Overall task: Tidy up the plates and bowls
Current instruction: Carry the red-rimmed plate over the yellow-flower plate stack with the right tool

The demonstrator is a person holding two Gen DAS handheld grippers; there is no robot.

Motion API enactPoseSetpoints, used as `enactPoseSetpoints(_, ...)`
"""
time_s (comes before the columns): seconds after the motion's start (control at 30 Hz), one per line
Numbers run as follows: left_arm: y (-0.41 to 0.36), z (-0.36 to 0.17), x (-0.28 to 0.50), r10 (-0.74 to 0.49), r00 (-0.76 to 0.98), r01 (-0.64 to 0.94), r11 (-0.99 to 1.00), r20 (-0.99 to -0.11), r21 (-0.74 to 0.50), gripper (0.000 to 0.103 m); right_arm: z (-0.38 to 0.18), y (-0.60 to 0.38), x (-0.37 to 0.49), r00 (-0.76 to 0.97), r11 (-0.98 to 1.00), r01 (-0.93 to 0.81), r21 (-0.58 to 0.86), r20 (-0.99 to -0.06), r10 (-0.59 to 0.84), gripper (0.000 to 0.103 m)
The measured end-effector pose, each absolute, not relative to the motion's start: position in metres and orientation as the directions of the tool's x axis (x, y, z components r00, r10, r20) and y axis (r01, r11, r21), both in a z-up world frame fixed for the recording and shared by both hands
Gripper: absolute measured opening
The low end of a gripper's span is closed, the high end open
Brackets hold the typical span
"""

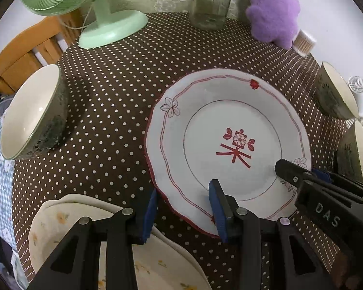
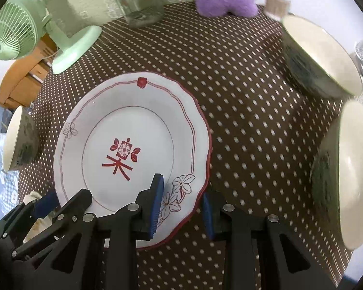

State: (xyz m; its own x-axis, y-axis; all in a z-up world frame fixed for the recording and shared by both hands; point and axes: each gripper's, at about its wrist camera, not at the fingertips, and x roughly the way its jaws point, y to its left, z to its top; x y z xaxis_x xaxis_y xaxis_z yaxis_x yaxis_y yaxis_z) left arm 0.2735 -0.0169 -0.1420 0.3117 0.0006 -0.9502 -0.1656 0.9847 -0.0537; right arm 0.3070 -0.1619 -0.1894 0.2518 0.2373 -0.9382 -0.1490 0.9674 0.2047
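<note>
A white plate with red trim and a red centre mark [image 1: 230, 142] lies on the dotted table; it also shows in the right wrist view [image 2: 130, 154]. My left gripper [image 1: 184, 207] is open, its jaws straddling the plate's near left rim. My right gripper [image 2: 181, 205] is open, its jaws straddling the plate's near right rim; it also shows in the left wrist view [image 1: 302, 176]. A cream plate with yellow flowers [image 1: 60, 220] lies under my left gripper. A bowl [image 1: 34, 113] stands at left, two bowls [image 2: 319, 55] [image 2: 351, 169] at right.
At the table's back stand a green fan [image 1: 104, 17], a glass jar [image 1: 210, 2], a purple plush toy [image 1: 273, 7] and a toothpick pot [image 1: 302, 42]. A wooden chair [image 1: 19, 55] is behind left. The brown dotted cloth [image 1: 123, 79] covers the table.
</note>
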Motion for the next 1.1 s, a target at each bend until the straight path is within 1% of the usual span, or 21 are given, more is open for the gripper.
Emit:
enactPoseSetpoints(0.07, -0.017, -0.143, 0.277, 0.009, 0.311, -0.164, 0.986, -0.95, -0.044, 0.043, -0.189, -0.162, 0.307, 0.252, 0.967, -0.153, 0.205, -0.938, 0.239, 0.037)
enactPoseSetpoints(0.1, -0.019, -0.143, 0.28, 0.03, 0.314, -0.152, 0.988, -0.949, -0.02, 0.043, -0.189, -0.162, 0.308, 0.26, 0.97, -0.157, 0.183, -0.94, 0.22, 0.041)
enactPoseSetpoints(0.13, -0.019, -0.144, 0.282, 0.045, 0.317, -0.144, 0.99, -0.947, -0.001, 0.043, -0.188, -0.161, 0.309, 0.271, 0.974, -0.157, 0.166, -0.941, 0.204, 0.042)
enactPoseSetpoints(0.23, -0.019, -0.147, 0.293, 0.074, 0.323, -0.126, 0.991, -0.943, 0.034, 0.043, -0.187, -0.166, 0.318, 0.285, 0.976, -0.142, 0.167, -0.937, 0.202, 0.042)
enactPoseSetpoints(0.3, -0.017, -0.149, 0.302, 0.081, 0.329, -0.126, 0.991, -0.941, 0.041, 0.045, -0.188, -0.167, 0.326, 0.292, 0.976, -0.132, 0.176, -0.934, 0.208, 0.042)
enactPoseSetpoints(0.57, -0.01, -0.151, 0.33, 0.067, 0.348, -0.135, 0.991, -0.935, 0.021, 0.046, -0.191, -0.155, 0.347, 0.294, 0.971, -0.154, 0.184, -0.929, 0.223, 0.042)
enactPoseSetpoints(0.9, -0.004, -0.147, 0.322, 0.028, 0.354, -0.128, 0.992, -0.935, -0.018, 0.043, -0.186, -0.142, 0.351, 0.317, 0.976, -0.164, 0.14, -0.93, 0.187, 0.041)
enactPoseSetpoints(1.1, -0.002, -0.133, 0.309, 0.012, 0.374, -0.115, 0.993, -0.927, -0.033, 0.043, -0.173, -0.139, 0.341, 0.335, 0.978, -0.167, 0.128, -0.925, 0.178, 0.041)
